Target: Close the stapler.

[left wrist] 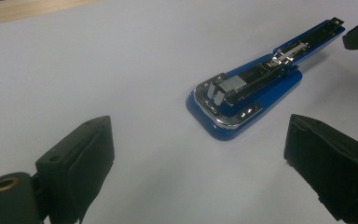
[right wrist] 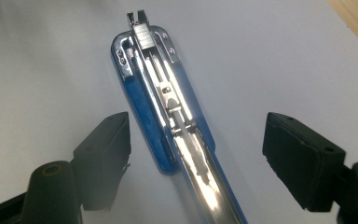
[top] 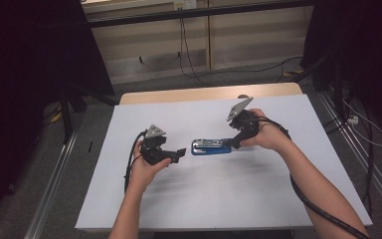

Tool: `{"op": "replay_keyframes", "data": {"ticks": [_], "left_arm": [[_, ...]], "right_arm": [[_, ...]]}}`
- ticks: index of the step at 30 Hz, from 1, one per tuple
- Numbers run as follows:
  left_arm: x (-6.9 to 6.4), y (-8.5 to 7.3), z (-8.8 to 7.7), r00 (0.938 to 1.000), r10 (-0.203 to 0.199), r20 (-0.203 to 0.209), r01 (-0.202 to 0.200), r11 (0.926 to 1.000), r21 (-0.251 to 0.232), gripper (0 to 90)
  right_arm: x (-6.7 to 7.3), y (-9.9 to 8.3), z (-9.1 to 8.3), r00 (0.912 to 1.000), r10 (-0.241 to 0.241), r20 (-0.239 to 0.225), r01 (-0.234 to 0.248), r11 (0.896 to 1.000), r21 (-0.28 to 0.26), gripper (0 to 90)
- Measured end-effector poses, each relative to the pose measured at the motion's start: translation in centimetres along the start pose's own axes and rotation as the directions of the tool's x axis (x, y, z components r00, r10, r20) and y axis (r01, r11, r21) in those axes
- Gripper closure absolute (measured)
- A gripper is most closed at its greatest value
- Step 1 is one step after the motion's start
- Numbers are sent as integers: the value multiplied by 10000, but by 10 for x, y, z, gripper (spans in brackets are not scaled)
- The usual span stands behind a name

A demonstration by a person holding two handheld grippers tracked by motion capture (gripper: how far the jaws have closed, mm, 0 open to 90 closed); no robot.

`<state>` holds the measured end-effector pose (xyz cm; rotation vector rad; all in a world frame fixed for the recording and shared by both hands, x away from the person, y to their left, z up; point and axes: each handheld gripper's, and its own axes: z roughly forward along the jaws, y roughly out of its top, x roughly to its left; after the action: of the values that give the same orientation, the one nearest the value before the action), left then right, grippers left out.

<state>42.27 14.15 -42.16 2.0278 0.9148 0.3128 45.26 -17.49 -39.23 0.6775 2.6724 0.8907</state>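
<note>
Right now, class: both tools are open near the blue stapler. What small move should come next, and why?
Probably close the right tool on the stapler: its jaws already straddle the stapler's narrow end, while the left tool sits open short of the wide end, touching nothing.

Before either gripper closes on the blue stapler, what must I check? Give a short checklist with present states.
1. Stapler lies flat on the table: ok.
2. Left gripper open: ok.
3. Right gripper open, jaws on either side of the stapler: ok.
4. Left gripper apart from the stapler: ok.
5. Staples loaded: cannot tell.
</note>
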Motion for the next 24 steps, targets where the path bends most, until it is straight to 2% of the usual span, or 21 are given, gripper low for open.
{"op": "replay_keyframes", "data": {"ticks": [8, 9, 12, 15, 17, 24], "left_arm": [[-2, 1, 2, 10000, 62, 32, -62, 10000, -8, 88], [-1, 1, 2, 9998, 182, 49, -183, 9998, 112, 88], [-2, 1, 3, 9999, 141, 44, -142, 9998, 110, 88], [-3, 1, 4, 9999, 93, 76, -93, 9999, 98, 92], [-3, 0, 4, 9999, 67, 133, -68, 9999, 109, 101], [-4, 0, 5, 9997, 188, 125, -190, 9997, 141, 135]], "right_arm": [[2, -14, -11, 9995, 48, 305, -53, 9999, 157, 231], [3, -16, -12, 9993, 85, 351, -91, 9998, 161, 233], [3, -22, -15, 9992, 219, 343, -224, 9997, 141, 243], [3, -27, -18, 9979, 234, 612, -248, 9994, 228, 249], [4, -31, -20, 9980, 281, 570, -290, 9995, 145, 249], [7, -44, -27, 9944, 561, 899, -582, 9981, 200, 252]]}}
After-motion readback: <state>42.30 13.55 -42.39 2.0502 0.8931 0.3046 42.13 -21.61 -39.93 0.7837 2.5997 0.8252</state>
